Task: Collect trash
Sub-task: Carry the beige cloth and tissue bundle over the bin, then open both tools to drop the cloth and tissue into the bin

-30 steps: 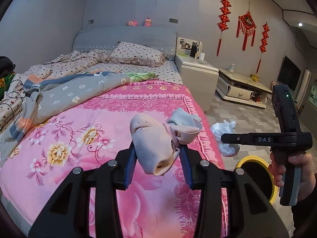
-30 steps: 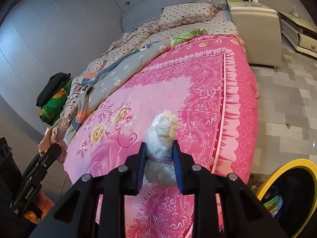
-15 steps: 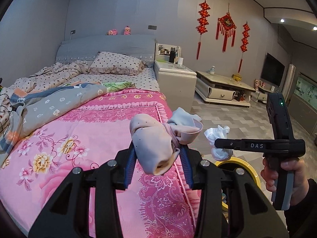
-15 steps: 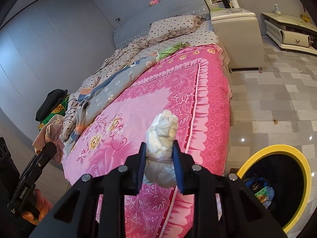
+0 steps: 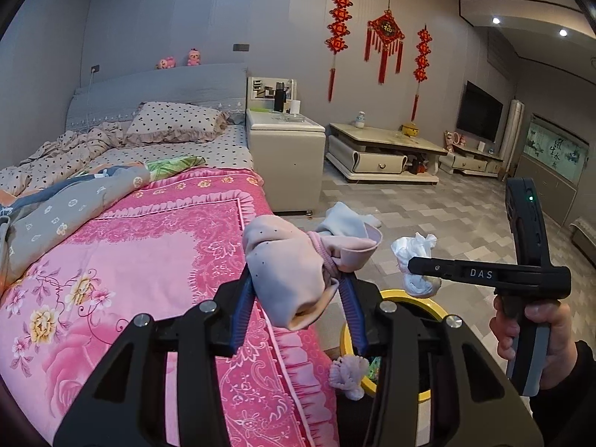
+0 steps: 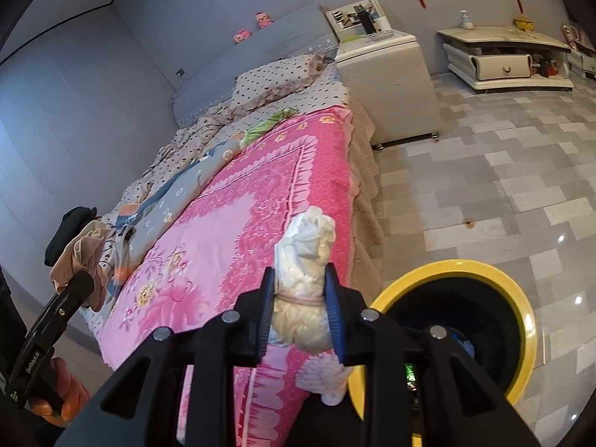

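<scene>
Trash is in both grippers. The left gripper (image 5: 298, 298) is clamped on a pink cloth bundle (image 5: 287, 279), its jaws just loosening a bit. The right gripper (image 6: 300, 309) squeezes a white wad (image 6: 303, 272). The yellow bin (image 6: 521, 320) sits below, right of the bed (image 6: 223, 231), nearer the right gripper.

Bin mouth (image 6: 456, 266) open above; bed edge (image 6: 357, 201) crowds its left; tiled floor (image 6: 503, 171) free.

Count: two grippers (image 5: 298, 309) (image 6: 300, 313), two tied bundles (image 5: 294, 275) (image 6: 303, 283), one yellow-rimmed bin (image 6: 521, 320), one pillow (image 5: 175, 121), three red hangings (image 5: 385, 43).
</scene>
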`<action>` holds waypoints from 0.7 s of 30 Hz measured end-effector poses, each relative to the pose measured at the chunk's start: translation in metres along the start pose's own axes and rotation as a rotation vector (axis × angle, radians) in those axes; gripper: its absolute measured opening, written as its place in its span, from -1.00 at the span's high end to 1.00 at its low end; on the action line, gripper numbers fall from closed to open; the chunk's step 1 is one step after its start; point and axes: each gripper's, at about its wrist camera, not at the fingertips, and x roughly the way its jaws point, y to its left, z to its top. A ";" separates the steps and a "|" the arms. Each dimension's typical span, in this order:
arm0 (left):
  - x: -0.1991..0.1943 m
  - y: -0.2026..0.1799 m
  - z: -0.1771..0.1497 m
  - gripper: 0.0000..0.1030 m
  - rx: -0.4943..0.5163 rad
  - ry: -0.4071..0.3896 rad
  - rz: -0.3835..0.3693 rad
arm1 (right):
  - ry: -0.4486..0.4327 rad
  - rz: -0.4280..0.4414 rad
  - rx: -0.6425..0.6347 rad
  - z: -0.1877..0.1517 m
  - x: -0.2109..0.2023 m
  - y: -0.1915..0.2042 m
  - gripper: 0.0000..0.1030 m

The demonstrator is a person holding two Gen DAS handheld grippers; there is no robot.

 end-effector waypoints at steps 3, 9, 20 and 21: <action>0.019 -0.018 -0.001 0.18 0.008 0.024 -0.041 | -0.020 -0.039 0.030 -0.003 -0.010 -0.022 0.52; 0.065 -0.057 -0.013 0.17 0.038 0.082 -0.132 | -0.036 -0.111 0.102 -0.010 -0.021 -0.064 0.52; 0.137 -0.097 -0.042 0.13 0.036 0.187 -0.230 | -0.025 -0.180 0.180 -0.025 -0.018 -0.110 0.52; 0.143 -0.098 -0.043 0.13 0.035 0.193 -0.230 | -0.023 -0.181 0.187 -0.027 -0.017 -0.113 0.52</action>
